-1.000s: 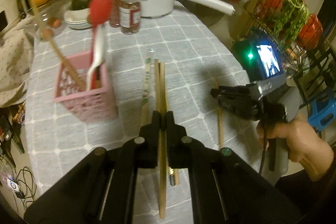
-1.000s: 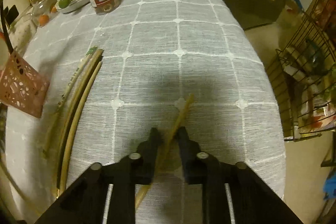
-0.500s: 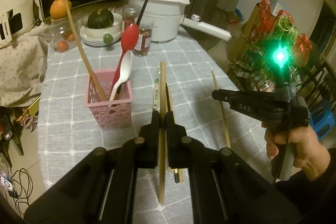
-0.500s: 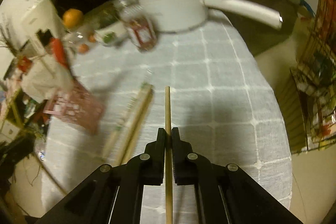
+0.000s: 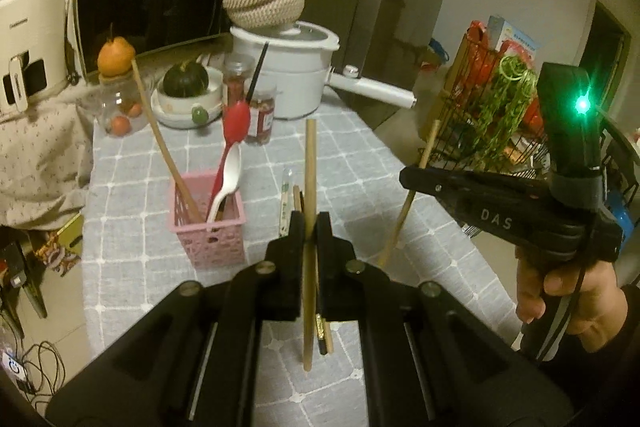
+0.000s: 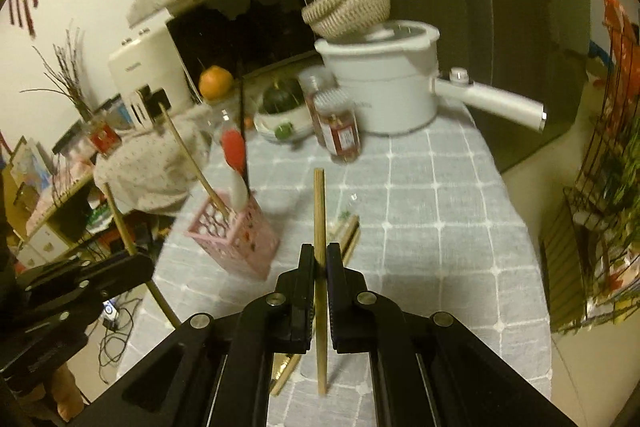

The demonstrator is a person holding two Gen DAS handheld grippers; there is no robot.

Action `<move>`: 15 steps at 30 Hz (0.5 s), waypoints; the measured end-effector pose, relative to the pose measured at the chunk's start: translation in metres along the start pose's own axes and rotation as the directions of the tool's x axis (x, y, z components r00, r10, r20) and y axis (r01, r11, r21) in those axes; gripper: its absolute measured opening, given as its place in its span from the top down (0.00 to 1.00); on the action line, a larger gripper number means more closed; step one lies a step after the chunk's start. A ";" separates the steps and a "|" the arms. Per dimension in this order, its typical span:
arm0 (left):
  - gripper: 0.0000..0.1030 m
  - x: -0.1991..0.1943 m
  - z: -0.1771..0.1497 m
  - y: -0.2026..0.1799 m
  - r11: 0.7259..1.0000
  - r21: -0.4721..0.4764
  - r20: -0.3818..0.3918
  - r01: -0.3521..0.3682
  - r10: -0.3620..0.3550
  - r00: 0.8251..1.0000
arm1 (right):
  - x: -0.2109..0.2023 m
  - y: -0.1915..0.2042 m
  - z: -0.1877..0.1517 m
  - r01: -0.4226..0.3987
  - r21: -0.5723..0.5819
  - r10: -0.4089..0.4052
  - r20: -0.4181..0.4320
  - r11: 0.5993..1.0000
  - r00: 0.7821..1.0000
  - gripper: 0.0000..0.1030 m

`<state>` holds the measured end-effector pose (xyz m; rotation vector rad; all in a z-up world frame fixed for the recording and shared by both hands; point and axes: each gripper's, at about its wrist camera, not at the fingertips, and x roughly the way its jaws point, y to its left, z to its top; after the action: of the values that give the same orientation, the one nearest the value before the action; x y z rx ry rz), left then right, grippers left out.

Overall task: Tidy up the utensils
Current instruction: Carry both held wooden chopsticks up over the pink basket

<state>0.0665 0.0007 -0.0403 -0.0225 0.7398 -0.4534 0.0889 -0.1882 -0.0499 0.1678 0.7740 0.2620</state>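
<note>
Left wrist view: left tool [image 5: 307,227] is clamped on one wooden chopstick [image 5: 309,163]; right tool [image 5: 408,175] is clamped on another chopstick [image 5: 424,155]. Both are held above the worktop [image 5: 360,163], near the pink basket [image 5: 208,227]. Risk: thin sticks can pivot in the pads and miss the crowded basket or tip it. "DAS" is read on the right tool.

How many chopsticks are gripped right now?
2. One wooden chopstick is clamped in the left gripper, a second chopstick in the right gripper. Loose chopsticks lie on the tablecloth, partly hidden.
</note>
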 end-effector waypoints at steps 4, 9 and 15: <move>0.94 -0.010 0.007 0.000 1.000 0.004 0.039 -0.003 0.003 0.999 | -0.015 0.003 0.009 -0.013 0.003 0.013 0.052 1.000 0.999 0.95; 0.94 -0.026 0.022 0.008 1.000 -0.006 0.101 -0.003 0.003 0.995 | -0.030 0.006 0.025 -0.028 0.005 0.027 0.119 1.000 0.993 0.95; 0.94 -0.045 0.047 0.017 0.999 -0.034 0.213 -0.026 0.032 0.977 | -0.045 0.017 0.052 -0.044 -0.003 0.044 0.203 0.999 0.978 0.95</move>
<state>0.0751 0.0279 0.0203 -0.0882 0.5353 -0.4044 0.0918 -0.1880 0.0207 0.2103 0.5687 0.2812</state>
